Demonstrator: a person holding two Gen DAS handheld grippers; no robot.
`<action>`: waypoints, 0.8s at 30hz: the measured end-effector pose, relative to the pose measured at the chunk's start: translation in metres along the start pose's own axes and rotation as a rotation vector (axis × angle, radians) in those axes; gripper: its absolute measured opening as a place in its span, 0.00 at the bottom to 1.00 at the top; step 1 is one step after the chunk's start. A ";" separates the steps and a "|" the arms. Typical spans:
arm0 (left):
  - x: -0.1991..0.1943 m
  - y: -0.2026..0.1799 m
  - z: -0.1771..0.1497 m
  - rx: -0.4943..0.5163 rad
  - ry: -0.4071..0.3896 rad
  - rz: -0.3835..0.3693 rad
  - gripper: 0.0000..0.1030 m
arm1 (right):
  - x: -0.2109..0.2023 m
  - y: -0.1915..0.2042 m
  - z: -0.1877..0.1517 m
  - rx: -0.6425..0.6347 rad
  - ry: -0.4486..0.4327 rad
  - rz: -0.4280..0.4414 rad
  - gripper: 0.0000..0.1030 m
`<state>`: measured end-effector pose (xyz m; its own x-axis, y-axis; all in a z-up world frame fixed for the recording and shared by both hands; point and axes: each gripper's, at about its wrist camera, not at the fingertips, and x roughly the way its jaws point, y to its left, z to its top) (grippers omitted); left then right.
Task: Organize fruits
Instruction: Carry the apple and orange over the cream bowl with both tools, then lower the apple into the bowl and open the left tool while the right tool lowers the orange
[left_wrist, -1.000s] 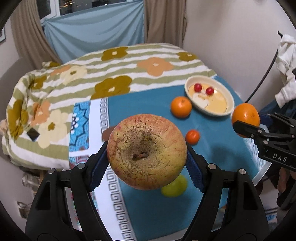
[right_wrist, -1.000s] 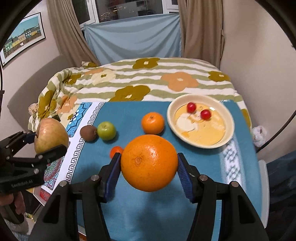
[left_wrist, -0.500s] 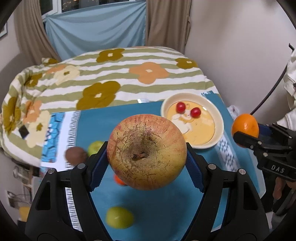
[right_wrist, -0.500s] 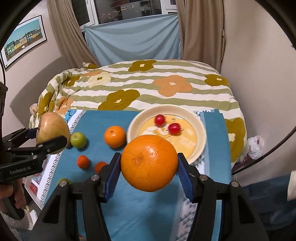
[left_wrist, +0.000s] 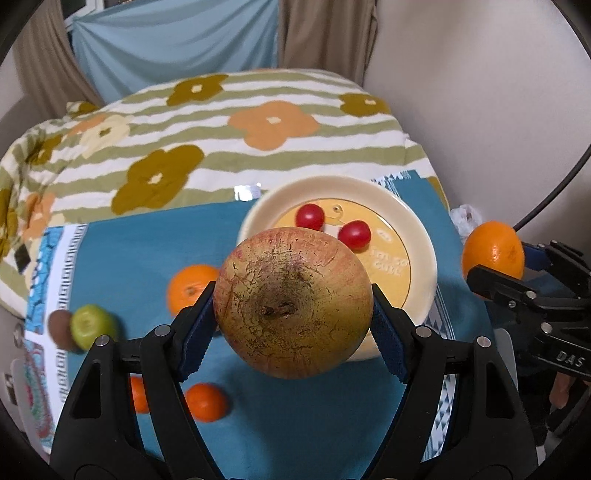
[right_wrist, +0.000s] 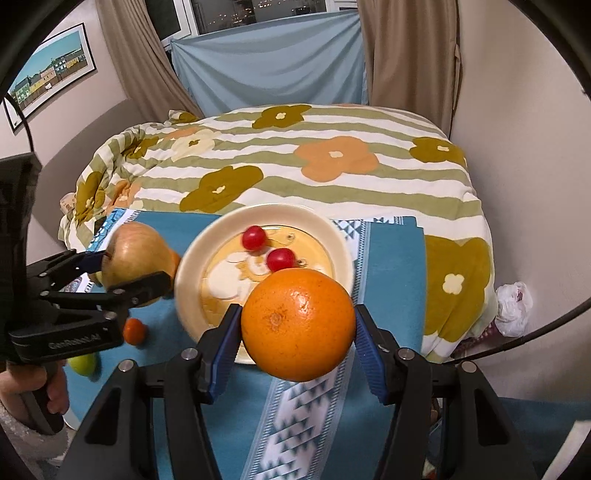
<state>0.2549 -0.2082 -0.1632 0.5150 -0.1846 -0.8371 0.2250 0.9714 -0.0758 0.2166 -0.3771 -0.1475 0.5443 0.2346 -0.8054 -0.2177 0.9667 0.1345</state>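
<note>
My left gripper (left_wrist: 293, 314) is shut on a large reddish-yellow apple (left_wrist: 293, 302), held above the near-left rim of the cream plate (left_wrist: 421, 236). My right gripper (right_wrist: 297, 332) is shut on a big orange (right_wrist: 297, 325), held over the plate's (right_wrist: 192, 266) near edge. Two small red fruits (left_wrist: 354, 234) lie on the plate. In the right wrist view the left gripper with the apple (right_wrist: 135, 258) is just left of the plate. In the left wrist view the orange (left_wrist: 493, 249) is right of the plate.
On the blue cloth (left_wrist: 295, 424) lie a mandarin (left_wrist: 190, 288), a green fruit (left_wrist: 90, 325), a brown kiwi (left_wrist: 59, 328) and small orange fruits (left_wrist: 205, 400). A flowered striped blanket (left_wrist: 221, 140) lies behind. A wall stands close on the right.
Both grippers have moved forward and toward the plate with their fruit still held. The plate now lies directly below and ahead of both.
</note>
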 end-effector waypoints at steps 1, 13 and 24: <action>0.007 -0.004 0.001 0.003 0.009 0.001 0.79 | 0.003 -0.005 0.000 0.002 0.001 0.005 0.53; 0.058 -0.036 0.001 0.075 0.092 0.019 0.79 | 0.023 -0.039 -0.004 0.036 0.023 0.035 0.53; 0.031 -0.033 0.007 0.107 0.021 0.021 1.00 | 0.024 -0.045 0.004 0.022 0.008 0.043 0.53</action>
<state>0.2694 -0.2467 -0.1831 0.5035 -0.1607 -0.8489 0.3022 0.9532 -0.0012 0.2425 -0.4142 -0.1709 0.5284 0.2756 -0.8030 -0.2231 0.9577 0.1819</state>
